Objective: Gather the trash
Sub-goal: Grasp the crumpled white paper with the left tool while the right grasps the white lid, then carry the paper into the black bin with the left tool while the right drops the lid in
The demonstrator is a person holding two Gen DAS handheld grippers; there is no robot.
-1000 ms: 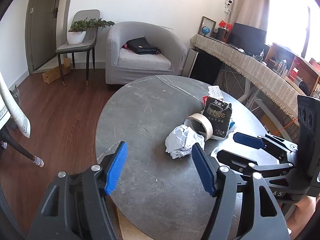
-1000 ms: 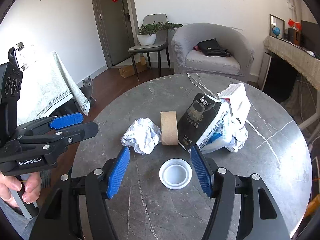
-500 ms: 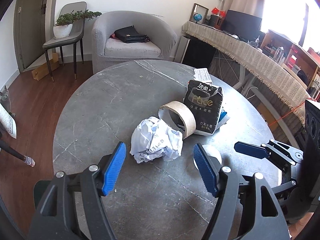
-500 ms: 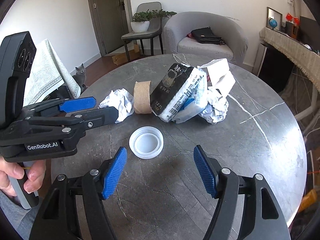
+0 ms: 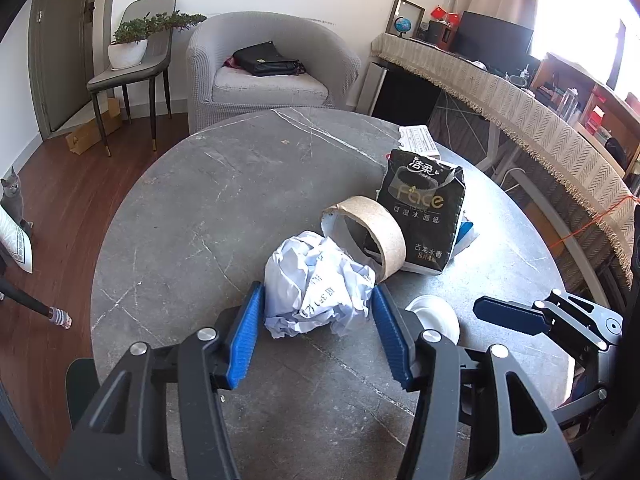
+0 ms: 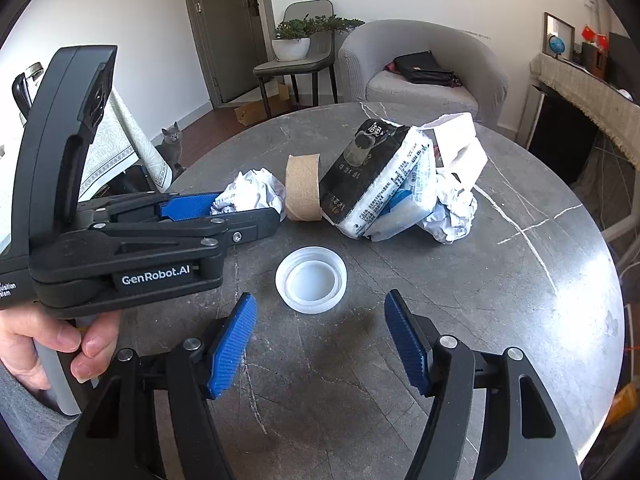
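A crumpled white paper ball (image 5: 316, 280) lies on the round grey table (image 5: 200, 200). My left gripper (image 5: 318, 292) straddles it, a blue pad on each side, and its jaws are closing; the paper does not look squeezed. Behind the ball stand a cardboard tape core (image 5: 372, 236) and a black tissue pack (image 5: 424, 208). A white plastic lid (image 6: 310, 280) lies flat just beyond the tips of my right gripper (image 6: 320, 296), whose jaws are wide apart and closing slightly with nothing between them. More crumpled paper (image 6: 456, 212) and a white box (image 6: 456, 136) sit behind the pack.
A person's hand (image 6: 52, 340) holds the left gripper's handle at the table's left edge. Beyond the table are a grey armchair (image 5: 272, 64) with a black bag, a chair with a potted plant (image 5: 128, 48), a grey cat (image 6: 172, 144) on the floor and a cloth-covered sideboard (image 5: 520, 96).
My left gripper came forward and down over the paper ball and its jaws narrowed around it. The right gripper stayed almost where it was behind the lid.
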